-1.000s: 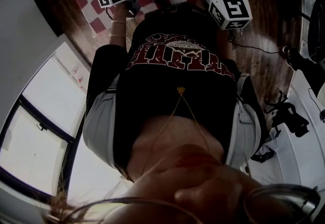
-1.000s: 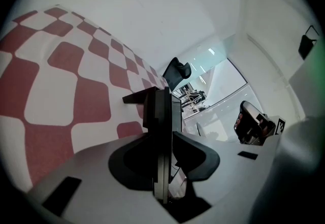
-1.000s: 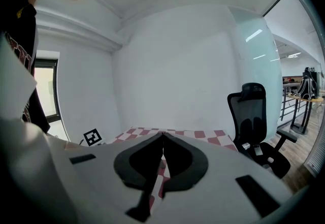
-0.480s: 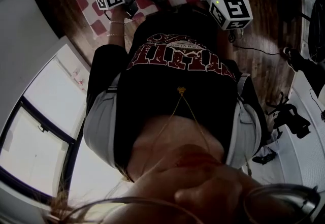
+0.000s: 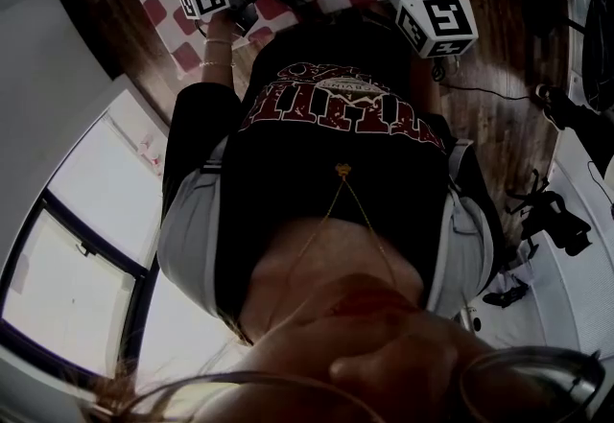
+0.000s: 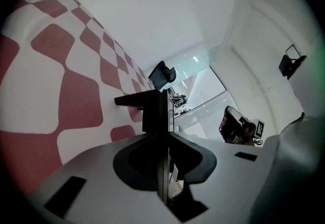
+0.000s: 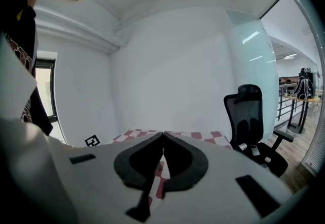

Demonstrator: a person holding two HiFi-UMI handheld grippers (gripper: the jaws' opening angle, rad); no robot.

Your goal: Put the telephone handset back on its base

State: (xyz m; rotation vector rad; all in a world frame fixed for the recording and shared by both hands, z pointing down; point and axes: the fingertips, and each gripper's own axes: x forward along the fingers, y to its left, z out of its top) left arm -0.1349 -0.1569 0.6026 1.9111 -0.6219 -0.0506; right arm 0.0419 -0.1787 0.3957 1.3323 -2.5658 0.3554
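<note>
1. My left gripper (image 6: 163,135) has its jaws clamped on the handset (image 6: 155,111), a thin black slab seen edge-on with one arm jutting sideways, close beside the red-and-white checked worktop (image 6: 76,101).
2. My right gripper (image 7: 162,135) has its jaws together, with nothing between them.

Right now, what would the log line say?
left gripper: shut on black handset | right gripper: shut, empty | below: checked cloth
</note>
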